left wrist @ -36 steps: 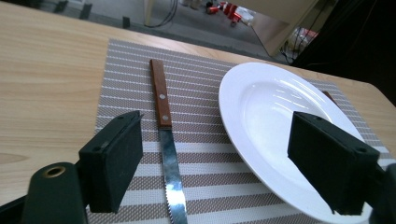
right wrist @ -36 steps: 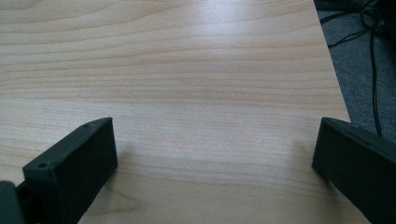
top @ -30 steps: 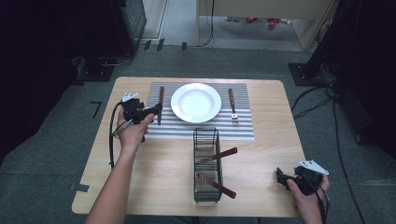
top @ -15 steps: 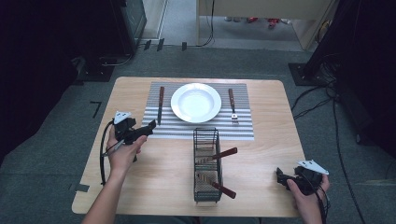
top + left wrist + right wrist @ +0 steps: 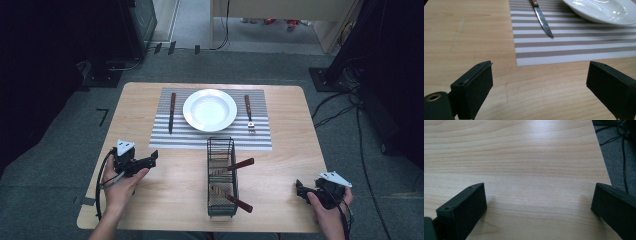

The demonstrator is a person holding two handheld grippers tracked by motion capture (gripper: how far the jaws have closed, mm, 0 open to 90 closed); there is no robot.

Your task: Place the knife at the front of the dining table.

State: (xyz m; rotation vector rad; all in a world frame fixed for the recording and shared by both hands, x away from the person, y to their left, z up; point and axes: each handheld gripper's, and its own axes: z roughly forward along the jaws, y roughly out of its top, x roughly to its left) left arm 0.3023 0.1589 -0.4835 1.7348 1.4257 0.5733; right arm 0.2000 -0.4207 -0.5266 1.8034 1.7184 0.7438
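— What are you seeing by the left gripper (image 5: 152, 158)?
— I'm watching its jaws spread wide, just having opened, nothing between them. The knife (image 5: 541, 16), steel blade, reddish-brown handle, is lying upper centre on the striped placemat (image 5: 574, 47), its handle running out of frame.
— And the right gripper (image 5: 299, 189)?
— It's resting lower right, jaws apart over the bare table (image 5: 529, 157).

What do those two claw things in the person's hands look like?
Each claw is black, with two flat, blocky jaws. The left claw carries a pale grey three-cornered plate on top, and a black cable loops from it along the forearm. The right claw has the same kind of grey plate and a dark cable too. Both forearms are bare, with no sleeves showing.
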